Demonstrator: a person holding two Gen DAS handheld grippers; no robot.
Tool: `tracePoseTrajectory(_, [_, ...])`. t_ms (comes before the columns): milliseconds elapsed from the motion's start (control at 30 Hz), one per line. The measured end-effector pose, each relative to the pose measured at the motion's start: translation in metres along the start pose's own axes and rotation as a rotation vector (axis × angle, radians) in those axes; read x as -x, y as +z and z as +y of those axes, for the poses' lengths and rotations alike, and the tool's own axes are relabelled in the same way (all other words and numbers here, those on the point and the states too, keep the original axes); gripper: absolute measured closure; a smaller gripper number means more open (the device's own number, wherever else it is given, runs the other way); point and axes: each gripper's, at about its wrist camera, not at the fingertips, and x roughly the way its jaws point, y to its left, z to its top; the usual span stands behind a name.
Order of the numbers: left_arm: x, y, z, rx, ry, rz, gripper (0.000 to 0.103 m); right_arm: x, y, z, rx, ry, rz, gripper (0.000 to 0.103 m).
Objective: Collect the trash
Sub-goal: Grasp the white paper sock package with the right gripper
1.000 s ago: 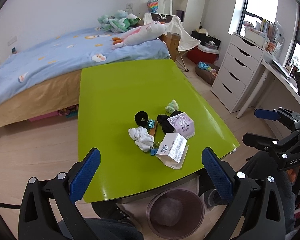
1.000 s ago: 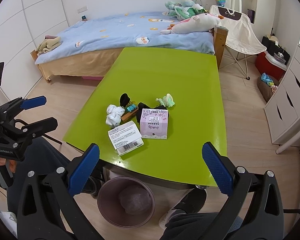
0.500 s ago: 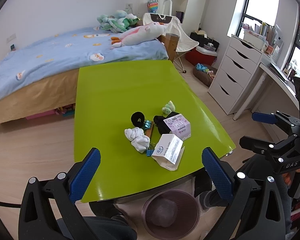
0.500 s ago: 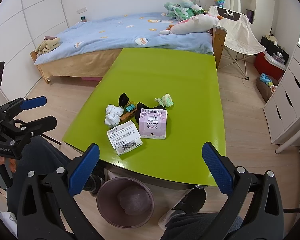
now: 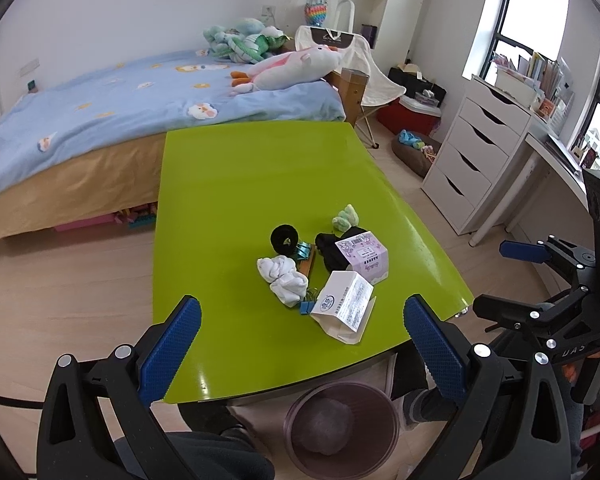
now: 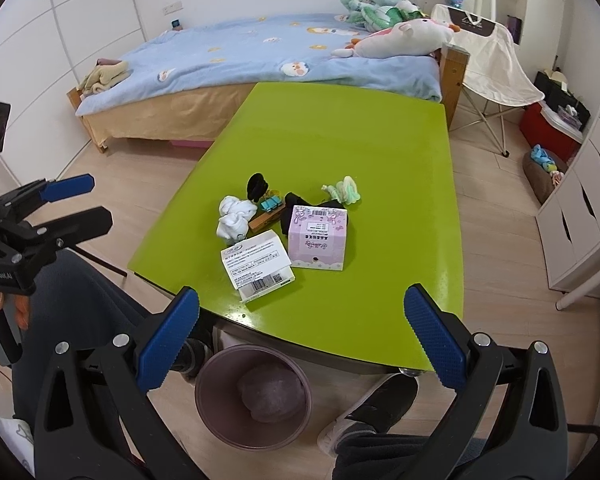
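In the left wrist view, the left gripper (image 5: 300,328) is spread wide and holds nothing, up above the near edge of a green table (image 5: 236,176). A little pile sits near the front of the table: a white paper packet (image 5: 346,306), a pink box (image 5: 366,254) just behind it, a white sock (image 5: 284,278) on the left, and a black roll (image 5: 285,238) farther back. A round bin (image 5: 340,426) stands on the wood floor under the near edge. A bed (image 5: 140,108) with a blue blanket is far behind, and white drawers (image 5: 476,152) stand on the right. In the right wrist view, the right gripper (image 6: 300,324) is also spread wide and empty, above the bin (image 6: 254,402).
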Motion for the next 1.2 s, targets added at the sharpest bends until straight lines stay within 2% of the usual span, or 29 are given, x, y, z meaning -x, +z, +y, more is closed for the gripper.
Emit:
tracePoseTrajectory(400, [0.006,0.003,0.016,0.033,0.034,0.011,0.006,-0.053,0.017,0.019,0.139,0.046,0.095,0.003])
tracePoseTrajectory(800, [0.009,0.000,0.029,0.061,0.059,0.039,0.006,-0.122,0.029,0.045,0.330,0.084,0.256,0.003])
tracePoseTrajectory(1000, [0.010,-0.005,0.034,0.073,0.066,0.049,0.006,-0.145,0.028,0.047,0.352,0.094,0.314,0.003])
tracePoseTrajectory(1133, [0.011,-0.007,0.038,0.083,0.069,0.052,0.006,-0.150,0.027,0.048,0.356,0.104,0.324,0.003])
tracePoseTrajectory(1167, [0.011,-0.007,0.039,0.086,0.069,0.052,0.006,-0.150,0.027,0.048,0.355,0.108,0.325,0.006])
tracePoseTrajectory(1200, [0.011,-0.007,0.039,0.089,0.070,0.054,0.006,-0.151,0.026,0.048,0.355,0.107,0.325,0.015])
